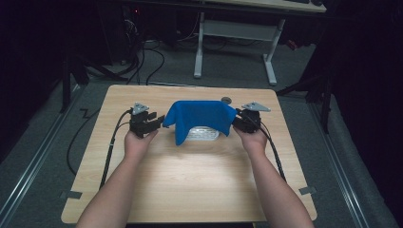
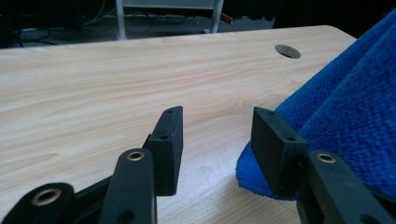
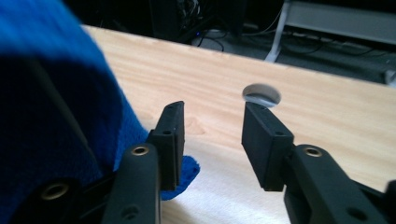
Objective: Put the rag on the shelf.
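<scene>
blue towel (image 1: 199,118), no legible writing

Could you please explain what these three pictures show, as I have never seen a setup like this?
A person sits at a wooden table and holds a tool in each hand: a hand-held gripper with two black jaws. The wide picture comes from a camera above, looking forward and down. The other two come from small cameras riding on each tool, looking along its jaws.

The left hand-held gripper and the right hand-held gripper stand at either end of a blue cloth, which is draped over a clear container. A round hole lies in the tabletop behind it.

In both close views the jaws stand apart with nothing between them, the cloth just beside them. So nothing is held.
</scene>
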Available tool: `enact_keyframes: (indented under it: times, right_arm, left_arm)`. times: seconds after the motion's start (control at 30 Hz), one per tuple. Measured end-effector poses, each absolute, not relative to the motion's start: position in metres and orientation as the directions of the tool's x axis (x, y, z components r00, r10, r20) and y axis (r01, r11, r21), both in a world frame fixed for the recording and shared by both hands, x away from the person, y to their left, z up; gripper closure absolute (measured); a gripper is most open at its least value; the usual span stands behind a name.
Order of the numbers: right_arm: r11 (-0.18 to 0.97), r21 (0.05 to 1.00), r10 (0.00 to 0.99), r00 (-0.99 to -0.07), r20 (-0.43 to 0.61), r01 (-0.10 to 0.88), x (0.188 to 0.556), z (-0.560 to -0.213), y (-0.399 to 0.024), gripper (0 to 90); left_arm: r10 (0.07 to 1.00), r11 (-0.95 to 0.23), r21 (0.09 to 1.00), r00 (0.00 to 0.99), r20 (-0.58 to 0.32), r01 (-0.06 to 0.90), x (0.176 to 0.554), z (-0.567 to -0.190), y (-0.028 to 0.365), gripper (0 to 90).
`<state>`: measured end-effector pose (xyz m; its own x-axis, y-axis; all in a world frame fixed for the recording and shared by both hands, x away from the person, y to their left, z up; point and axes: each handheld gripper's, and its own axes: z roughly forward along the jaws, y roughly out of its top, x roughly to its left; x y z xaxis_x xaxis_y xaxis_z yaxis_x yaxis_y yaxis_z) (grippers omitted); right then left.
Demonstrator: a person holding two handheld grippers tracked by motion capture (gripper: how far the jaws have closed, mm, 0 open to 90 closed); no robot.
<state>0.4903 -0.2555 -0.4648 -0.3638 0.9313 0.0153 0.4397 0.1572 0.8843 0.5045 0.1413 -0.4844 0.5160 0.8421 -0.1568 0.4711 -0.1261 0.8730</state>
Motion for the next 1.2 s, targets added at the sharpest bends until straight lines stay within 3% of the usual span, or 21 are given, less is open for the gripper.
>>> enact_keyframes:
  times: [0.3, 0.8, 1.2]
  right_arm:
    - [0.161, 0.901, 0.938, -0.346, -0.013, 0.403, 0.482, -0.443, -0.269, 50.4]
    - [0.198, 0.890, 0.935, -0.353, -0.045, 0.412, 0.468, -0.443, -0.274, 42.0]
    - [0.218, 0.907, 0.921, -0.383, -0.070, 0.359, 0.427, -0.434, -0.279, 38.9]
  left_arm:
    - [0.852, -0.145, 0.876, 0.508, -0.126, 0.460, 0.497, -0.471, 0.154, 51.4]
    - [0.860, -0.161, 0.870, 0.498, -0.107, 0.466, 0.482, -0.473, 0.170, 46.1]
    - [0.847, -0.166, 0.871, 0.519, -0.114, 0.462, 0.439, -0.479, 0.193, 43.9]
